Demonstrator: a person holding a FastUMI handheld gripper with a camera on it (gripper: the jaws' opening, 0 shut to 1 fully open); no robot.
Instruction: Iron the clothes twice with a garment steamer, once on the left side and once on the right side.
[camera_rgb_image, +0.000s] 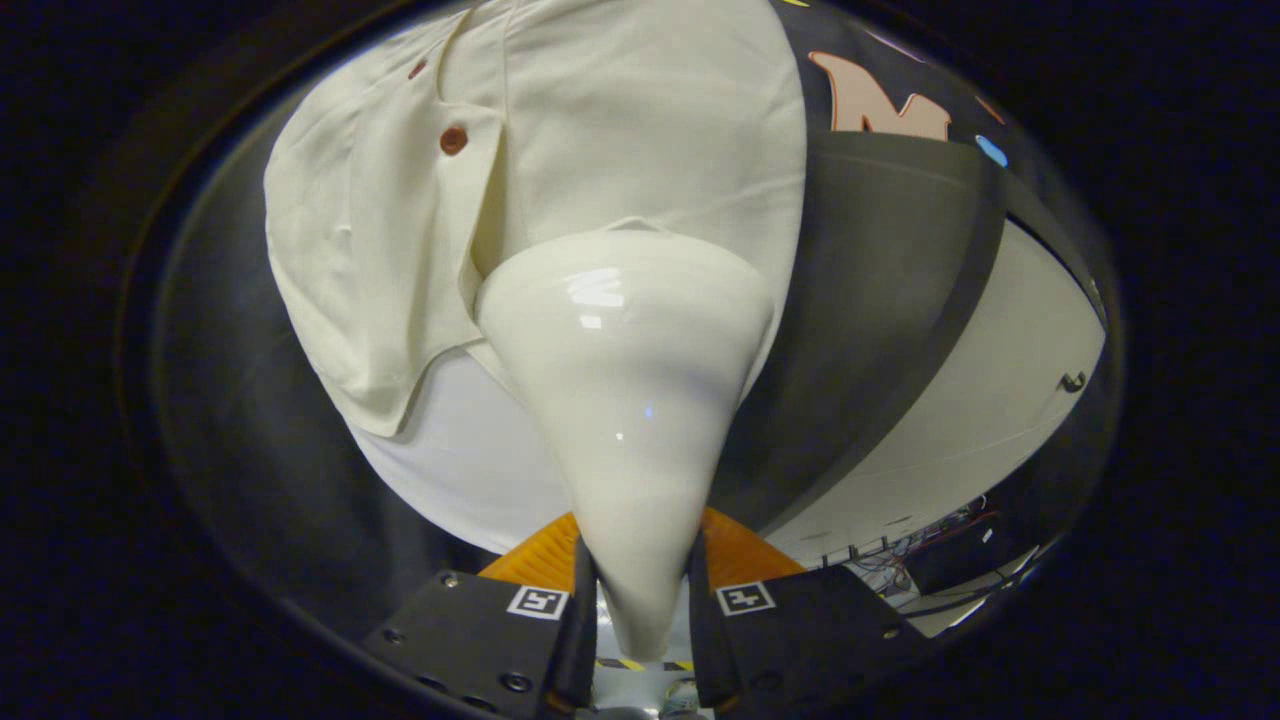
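My gripper (640, 600) is shut on the narrow handle of a glossy white garment steamer (625, 380). The steamer widens ahead of the fingers into a broad head. That head rests against a cream shirt (620, 130) that hangs just beyond it. The shirt has a button placket with a brown button (453, 139) to the left of the steamer head. The head sits on the shirt's panel to the right of the placket. The shirt's lower hem (385, 400) curls out left of the steamer.
A dark panel (880, 300) stands to the right of the shirt, with a white surface (990, 400) beyond it. Loose wires (900, 555) lie low on the right. A white board (460, 470) shows under the shirt's hem.
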